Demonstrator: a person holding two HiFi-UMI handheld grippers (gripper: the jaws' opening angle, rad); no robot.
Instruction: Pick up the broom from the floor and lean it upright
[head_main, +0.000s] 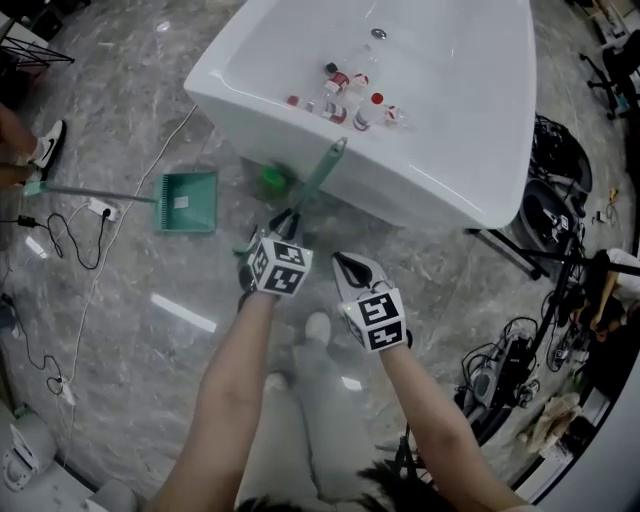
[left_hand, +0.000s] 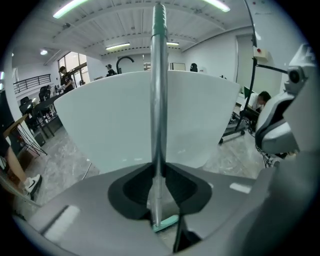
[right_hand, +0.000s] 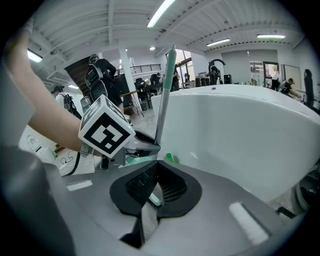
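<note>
The broom's grey handle with a teal tip rises at a slant toward the white bathtub. My left gripper is shut on it; in the left gripper view the handle runs straight up between the pads of the gripper, in front of the tub wall. The broom's head is hidden under the gripper. My right gripper hangs just to the right, shut and empty. The right gripper view shows that gripper with pads together, the handle to its left and the tub beyond.
A green dustpan with a long handle lies on the marble floor at left, near a power strip and cords. A small green object sits at the tub's base. Several bottles lie in the tub. Cables and stands crowd the right.
</note>
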